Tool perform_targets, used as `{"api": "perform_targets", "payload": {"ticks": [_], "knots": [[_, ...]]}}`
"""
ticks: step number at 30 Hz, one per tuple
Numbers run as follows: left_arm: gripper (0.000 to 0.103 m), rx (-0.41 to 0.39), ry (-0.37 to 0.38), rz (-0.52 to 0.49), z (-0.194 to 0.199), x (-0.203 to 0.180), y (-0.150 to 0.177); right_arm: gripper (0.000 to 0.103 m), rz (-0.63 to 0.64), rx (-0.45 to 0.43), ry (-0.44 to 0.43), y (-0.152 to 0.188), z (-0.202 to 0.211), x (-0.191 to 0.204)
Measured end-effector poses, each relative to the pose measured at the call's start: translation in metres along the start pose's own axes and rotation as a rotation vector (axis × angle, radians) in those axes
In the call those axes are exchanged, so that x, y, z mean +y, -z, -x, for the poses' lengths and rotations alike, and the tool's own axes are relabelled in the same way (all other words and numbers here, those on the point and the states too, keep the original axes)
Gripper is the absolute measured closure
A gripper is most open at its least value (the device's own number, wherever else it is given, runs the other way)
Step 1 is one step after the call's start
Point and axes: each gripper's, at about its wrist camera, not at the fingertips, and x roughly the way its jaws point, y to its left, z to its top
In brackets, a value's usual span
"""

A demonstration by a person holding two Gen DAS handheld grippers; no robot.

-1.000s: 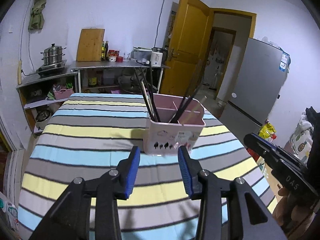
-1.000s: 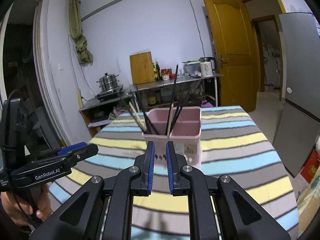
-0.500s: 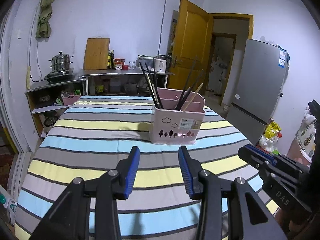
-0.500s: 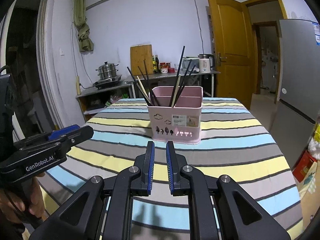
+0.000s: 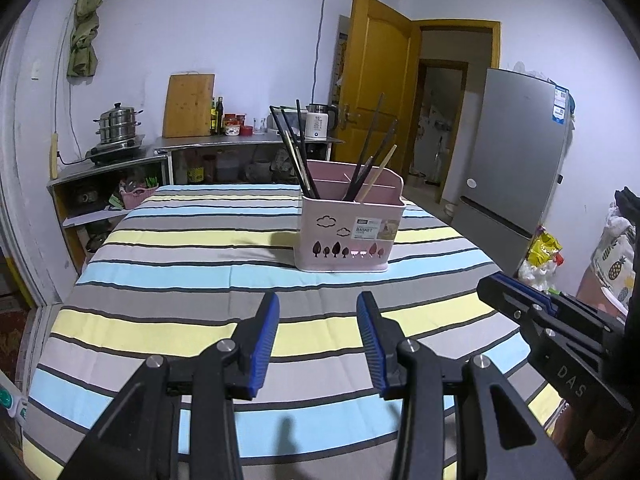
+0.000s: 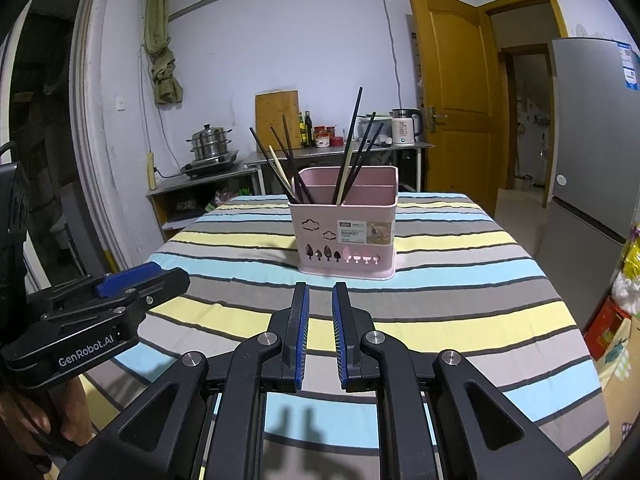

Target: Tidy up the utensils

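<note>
A pink utensil basket stands upright on the striped tablecloth. Dark and pale chopsticks stick out of two of its compartments. My left gripper hovers over the cloth short of the basket, open and empty. It also shows at the left edge of the right wrist view. My right gripper points at the basket from a short way off, its blue pads close together with a narrow empty gap. It appears too at the right of the left wrist view.
A grey fridge stands right of the table beside an open yellow door. Behind the table a metal counter carries a steamer pot, cutting board, bottles and kettle. Bags lie on the floor at the right.
Both grippers have drawn back from the basket and sunk toward the cloth, so the basket now sits farther off and is seen more from the side. Neither gripper's opening changed.
</note>
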Motion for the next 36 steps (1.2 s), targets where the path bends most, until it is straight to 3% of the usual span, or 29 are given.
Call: {"api": "perform_targets", "payload": {"ticks": [36], "knots": [[0.060, -0.016, 0.001, -0.027, 0.0049, -0.0053, -0.0008, 0.091, -0.003, 0.003, -0.002, 0.0055, -0.0013, 0.0004]]}}
